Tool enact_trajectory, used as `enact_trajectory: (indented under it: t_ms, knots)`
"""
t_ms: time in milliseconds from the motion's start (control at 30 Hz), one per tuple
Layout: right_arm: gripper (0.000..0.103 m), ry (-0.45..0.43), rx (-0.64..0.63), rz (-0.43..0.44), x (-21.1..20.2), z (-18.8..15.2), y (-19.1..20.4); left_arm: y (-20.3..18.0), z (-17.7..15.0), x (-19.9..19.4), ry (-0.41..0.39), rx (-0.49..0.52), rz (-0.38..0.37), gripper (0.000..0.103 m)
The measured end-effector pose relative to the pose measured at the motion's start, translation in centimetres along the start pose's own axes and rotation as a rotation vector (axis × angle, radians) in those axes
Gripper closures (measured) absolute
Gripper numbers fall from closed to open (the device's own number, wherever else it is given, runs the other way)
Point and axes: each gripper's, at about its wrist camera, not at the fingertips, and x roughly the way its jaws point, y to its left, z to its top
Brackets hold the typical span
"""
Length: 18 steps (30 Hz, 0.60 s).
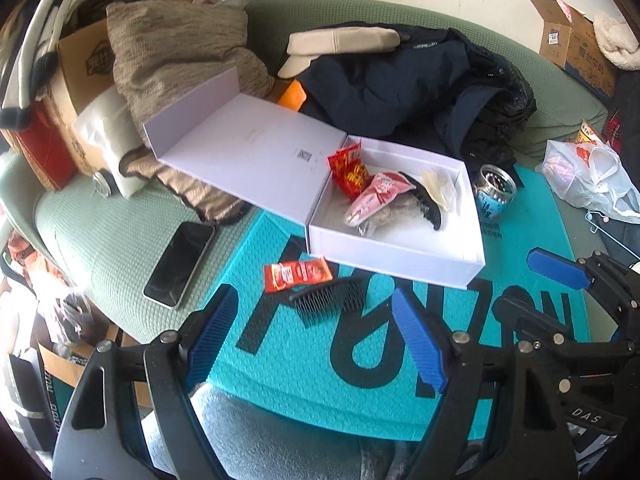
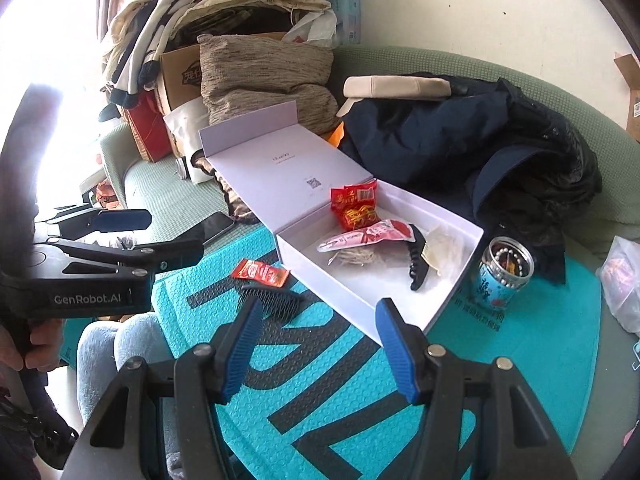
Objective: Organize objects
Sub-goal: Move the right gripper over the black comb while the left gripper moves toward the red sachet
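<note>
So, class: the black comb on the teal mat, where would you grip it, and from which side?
Grip the black comb by its solid spine, coming from above. It lies flat on the teal mat, teeth toward the camera, so pads should close across the spine, not on the thin teeth.

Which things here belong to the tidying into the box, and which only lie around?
Job:
open white cardboard box
red flat sachet
black toothed plastic comb

Lying about:
black smartphone
dark navy jacket
clear plastic bag
brown woven pillow
</note>
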Motion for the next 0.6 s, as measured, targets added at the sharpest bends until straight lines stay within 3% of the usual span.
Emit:
enact_trajectory:
  t_ms: [600]
  knots:
    - [0.044,0.149,0.006,0.107,5.8,-4.3,2.7,5.1,-6.4,4.8,0.121,-0.128,0.018,0.024]
